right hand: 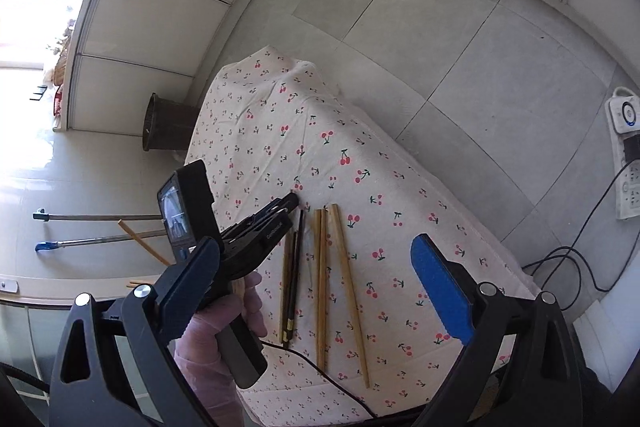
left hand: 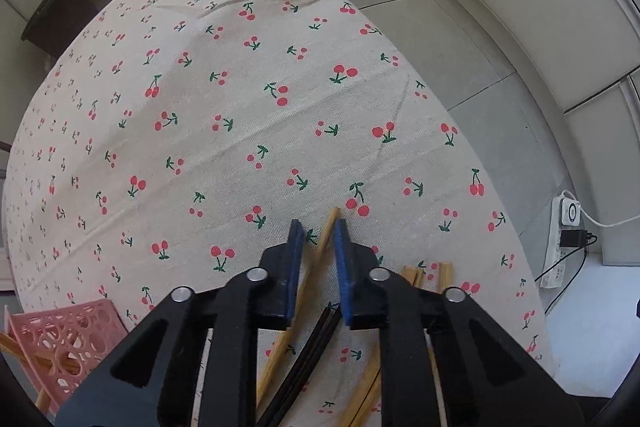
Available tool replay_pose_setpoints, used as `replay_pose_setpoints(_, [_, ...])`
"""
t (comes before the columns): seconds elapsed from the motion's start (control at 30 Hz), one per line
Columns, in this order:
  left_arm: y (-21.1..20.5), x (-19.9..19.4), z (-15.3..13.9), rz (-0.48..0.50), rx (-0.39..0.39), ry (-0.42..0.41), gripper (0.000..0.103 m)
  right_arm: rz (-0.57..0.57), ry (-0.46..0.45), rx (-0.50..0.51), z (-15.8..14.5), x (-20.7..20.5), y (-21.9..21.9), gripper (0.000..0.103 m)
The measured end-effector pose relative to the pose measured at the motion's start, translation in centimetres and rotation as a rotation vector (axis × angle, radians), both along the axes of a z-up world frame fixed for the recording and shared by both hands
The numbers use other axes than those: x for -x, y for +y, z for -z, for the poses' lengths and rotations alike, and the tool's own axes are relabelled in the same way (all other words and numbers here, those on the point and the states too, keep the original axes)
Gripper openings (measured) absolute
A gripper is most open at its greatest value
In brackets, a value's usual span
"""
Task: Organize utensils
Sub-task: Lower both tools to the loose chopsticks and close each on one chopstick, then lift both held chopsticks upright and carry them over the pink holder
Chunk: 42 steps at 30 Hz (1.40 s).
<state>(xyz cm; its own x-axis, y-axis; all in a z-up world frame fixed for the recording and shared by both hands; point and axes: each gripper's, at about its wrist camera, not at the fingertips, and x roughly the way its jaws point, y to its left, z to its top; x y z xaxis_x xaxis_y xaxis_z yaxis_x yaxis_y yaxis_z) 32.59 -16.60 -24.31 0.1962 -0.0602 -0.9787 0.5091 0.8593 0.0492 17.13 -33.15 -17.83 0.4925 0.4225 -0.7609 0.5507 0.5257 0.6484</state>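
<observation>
Several chopsticks lie on the cherry-print tablecloth (right hand: 360,187). In the right wrist view a dark pair (right hand: 294,279) lies left, a wooden pair (right hand: 321,287) in the middle, a longer wooden one (right hand: 350,295) right. My left gripper (left hand: 318,227) hovers low over a wooden chopstick (left hand: 320,251) and the dark pair (left hand: 308,359), jaws narrowly apart, holding nothing; it also shows in the right wrist view (right hand: 294,201). My right gripper (right hand: 316,263) is wide open and empty, above the chopsticks.
A pink perforated basket (left hand: 64,339) with wooden chopsticks in it sits at the table's near left. More wooden chopsticks (left hand: 428,273) lie right of my left gripper. A power strip (right hand: 628,163) with cables lies on the floor at right. A dark bin (right hand: 164,125) stands beyond the table.
</observation>
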Motion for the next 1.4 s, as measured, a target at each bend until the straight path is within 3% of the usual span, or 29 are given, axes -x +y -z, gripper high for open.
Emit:
replay_pose_setpoints(0.1, [0.1,0.9,-0.1,0.005,-0.005,-0.057,0.008,-0.019,0.041,0.020,1.1,-0.6,0.8,0.094])
replay_pose_setpoints(0.17, [0.6,2.2,-0.7,0.001,0.031,-0.103,0.007,-0.037,0.063,0.040,1.8,-1.1,1.6,0.094])
replay_pose_setpoints(0.3, [3.7,6.7,-5.2,0.017,0.120,-0.231,0.006,-0.085,0.091,0.138,2.9,-2.1,3.4,0.093])
replay_pose_setpoints(0.4, [6.8,11.4,-9.2,0.017,0.171,-0.337,0.005,-0.146,0.131,0.266,4.5,-3.0,5.4,0.086])
replay_pose_setpoints(0.57, [12.2,17.0,-14.5,-0.040,0.222,-0.467,0.004,-0.217,0.185,0.266,7.9,-4.0,8.3,0.057])
replay_pose_setpoints(0.63, [14.6,18.3,-15.8,-0.079,0.260,-0.493,0.004,-0.221,0.169,0.334,7.9,-4.3,9.3,0.054])
replay_pose_setpoints(0.83, [18.8,20.5,-17.3,-0.152,0.329,-0.540,0.004,-0.265,0.148,0.480,7.6,-5.4,11.7,0.038])
replay_pose_setpoints(0.9, [19.4,21.2,-17.8,-0.149,0.338,-0.552,0.004,-0.287,0.135,0.540,7.7,-5.6,12.2,0.026])
replay_pose_setpoints(0.93, [19.7,21.3,-18.0,-0.148,0.340,-0.559,0.004,-0.293,0.130,0.560,7.7,-5.6,12.3,0.016])
replay_pose_setpoints(0.97, [20.1,21.7,-18.4,-0.150,0.345,-0.565,0.004,-0.295,0.125,0.540,7.8,-5.5,12.1,0.009])
replay_pose_setpoints(1.03, [20.6,21.8,-18.8,-0.160,0.361,-0.571,0.004,-0.283,0.110,0.474,8.0,-5.3,11.5,0.008])
replay_pose_setpoints(1.2, [22.2,21.9,-20.0,-0.187,0.412,-0.580,0.004,-0.255,-0.001,0.449,5.1,-3.1,11.6,0.007])
replay_pose_setpoints(1.4, [23.1,22.2,-21.2,-0.215,0.453,-0.608,0.004,-0.304,-0.197,0.486,-1.9,1.3,13.1,0.007])
